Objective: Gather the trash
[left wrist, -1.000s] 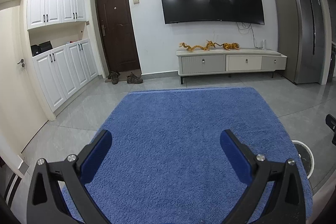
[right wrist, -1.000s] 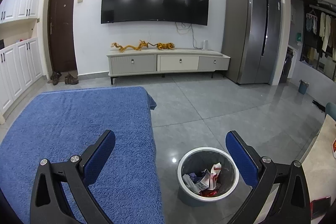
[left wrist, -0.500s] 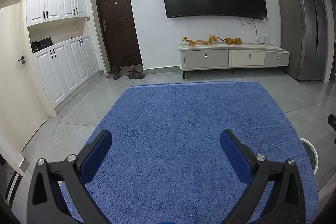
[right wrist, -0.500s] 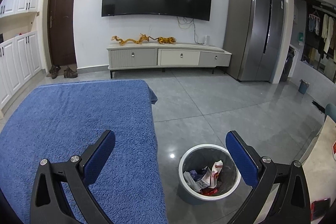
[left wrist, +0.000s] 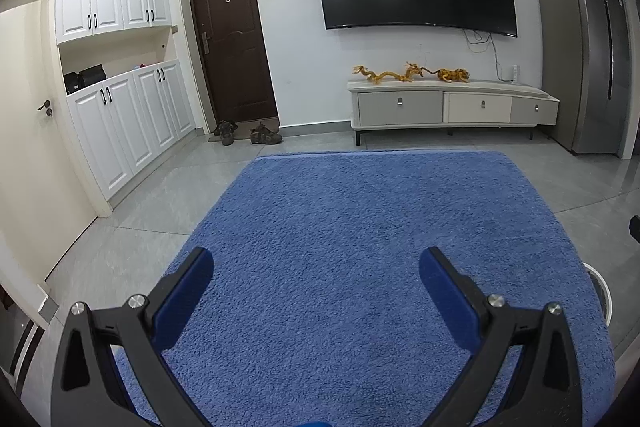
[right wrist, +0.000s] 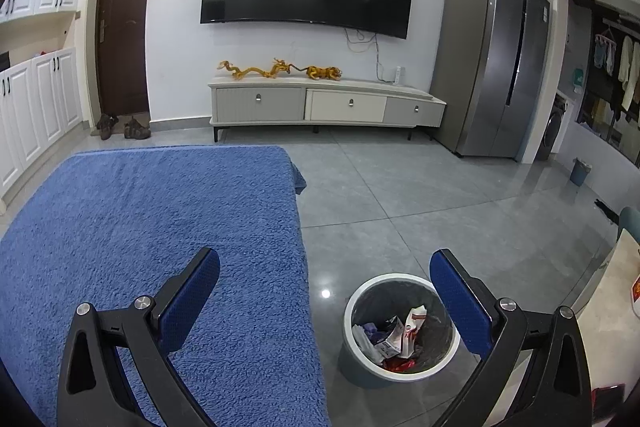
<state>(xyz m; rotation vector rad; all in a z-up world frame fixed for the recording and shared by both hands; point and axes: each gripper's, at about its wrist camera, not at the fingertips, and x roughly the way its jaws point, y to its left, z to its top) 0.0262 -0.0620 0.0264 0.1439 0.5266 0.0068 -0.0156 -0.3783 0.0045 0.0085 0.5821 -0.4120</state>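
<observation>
Both views have tilted up slightly; the bin [right wrist: 400, 331], holding the trash [right wrist: 394, 341], sits just right of the blue bench [right wrist: 160, 227]. Left tool [left wrist: 316, 267] and right tool [right wrist: 325, 267] gape, empty. Risk: stopping while unseen litter remains outside the bin.

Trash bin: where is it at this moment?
In the right wrist view, the trash bin stands on the grey floor at lower right, just beside the blue rug's right edge.
</observation>
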